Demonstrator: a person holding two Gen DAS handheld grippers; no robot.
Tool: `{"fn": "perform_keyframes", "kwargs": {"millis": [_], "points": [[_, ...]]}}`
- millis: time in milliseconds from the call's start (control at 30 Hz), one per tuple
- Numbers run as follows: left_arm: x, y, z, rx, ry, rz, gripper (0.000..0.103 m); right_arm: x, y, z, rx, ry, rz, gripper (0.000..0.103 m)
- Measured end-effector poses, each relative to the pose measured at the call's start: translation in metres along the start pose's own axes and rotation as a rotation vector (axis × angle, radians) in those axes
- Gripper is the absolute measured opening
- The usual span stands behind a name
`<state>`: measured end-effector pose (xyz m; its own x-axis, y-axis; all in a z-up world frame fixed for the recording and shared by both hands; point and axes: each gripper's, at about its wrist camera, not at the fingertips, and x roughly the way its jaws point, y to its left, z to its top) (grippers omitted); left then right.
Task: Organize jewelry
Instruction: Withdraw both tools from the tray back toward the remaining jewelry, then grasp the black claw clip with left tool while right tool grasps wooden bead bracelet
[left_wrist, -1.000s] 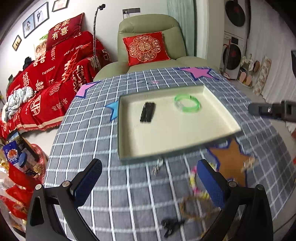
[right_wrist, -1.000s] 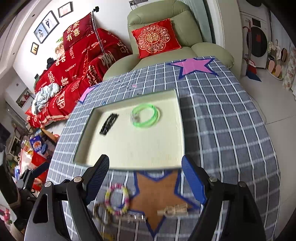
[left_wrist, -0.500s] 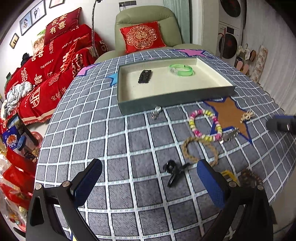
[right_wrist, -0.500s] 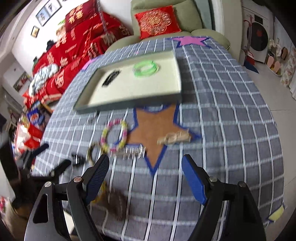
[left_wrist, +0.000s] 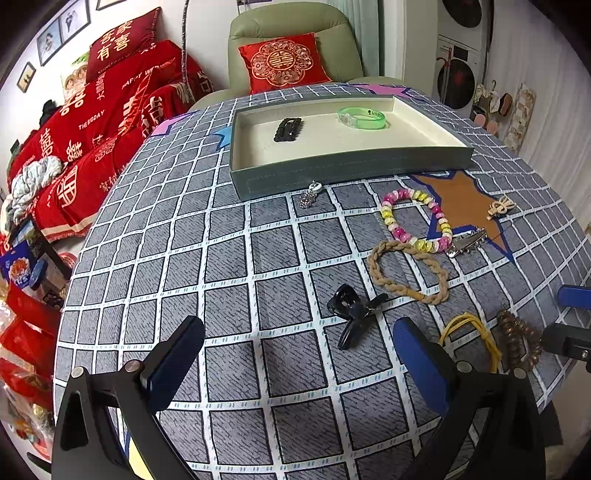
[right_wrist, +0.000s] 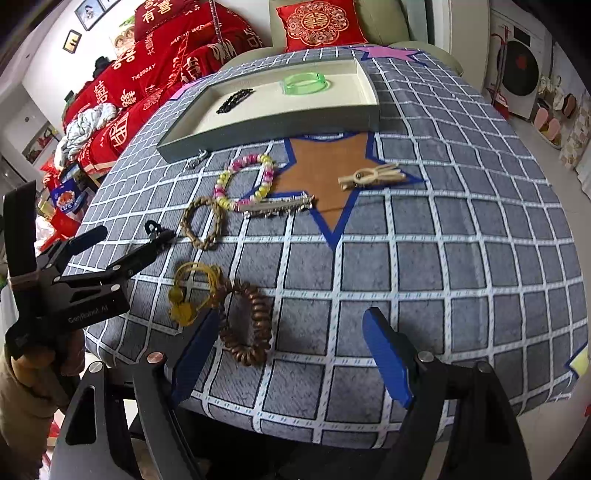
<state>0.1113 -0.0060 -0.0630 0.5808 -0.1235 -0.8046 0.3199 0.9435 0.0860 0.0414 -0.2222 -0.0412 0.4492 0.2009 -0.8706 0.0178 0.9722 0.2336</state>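
Right wrist view is showing the brown bead bracelet (right_wrist: 246, 325) lying just ahead of the right gripper (right_wrist: 291, 354), close against its left pad, with the yellow cord bracelet (right_wrist: 192, 291) touching it on the far side. That gripper's jaws are standing wide apart, grasping nothing. Left wrist view is showing the left gripper (left_wrist: 295, 358) likewise spread and empty, hovering over the checked tablecloth (left_wrist: 229, 266), with the black claw clip (left_wrist: 352, 308) lying just beyond its pads, nearer the right one.

Loose on the cloth, eight pieces are lying: one brown bead bracelet, one yellow cord bracelet, one black claw clip, one braided tan bracelet (left_wrist: 406, 271), one pink-and-yellow bead bracelet (left_wrist: 415, 219), one silver comb clip (left_wrist: 466, 242), one cream bow clip (right_wrist: 371, 175) on the brown star (right_wrist: 325, 166), and one small silver charm (left_wrist: 309, 195) touching the tray's near wall.

One grey tray (left_wrist: 351, 171) is sitting farther back, holding two things well apart: one black clip (left_wrist: 288, 129) and one green bangle (left_wrist: 362, 117).
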Motion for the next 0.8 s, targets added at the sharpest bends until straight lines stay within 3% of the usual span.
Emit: {"fn": "perform_keyframes", "kwargs": {"millis": [67, 100, 133, 467, 600, 667, 800], "points": [[0.001, -0.002, -0.001, 0.013, 0.000, 0.001, 0.103, 0.001, 0.002, -0.003, -0.003, -0.003, -0.017, 0.083], [0.002, -0.002, -0.001, 0.017, 0.001, 0.002, 0.095, 0.002, 0.002, -0.005, -0.003, -0.004, -0.023, 0.082], [0.005, -0.002, -0.001, 0.022, 0.011, 0.001, 0.094, 0.003, 0.003, -0.006, -0.002, -0.002, -0.027, 0.082], [0.013, -0.011, 0.002, 0.049, 0.019, -0.023, 0.094, 0.014, 0.012, -0.013, -0.048, 0.008, -0.089, 0.069], [0.014, -0.014, 0.005, 0.054, 0.022, -0.054, 0.082, 0.016, 0.019, -0.013, -0.083, 0.003, -0.129, 0.064], [0.013, -0.017, 0.006, 0.064, 0.019, -0.047, 0.082, 0.018, 0.023, -0.014, -0.107, 0.001, -0.153, 0.063], [0.011, -0.020, 0.005, 0.075, 0.016, -0.069, 0.068, 0.019, 0.029, -0.018, -0.147, -0.006, -0.185, 0.062]]}}
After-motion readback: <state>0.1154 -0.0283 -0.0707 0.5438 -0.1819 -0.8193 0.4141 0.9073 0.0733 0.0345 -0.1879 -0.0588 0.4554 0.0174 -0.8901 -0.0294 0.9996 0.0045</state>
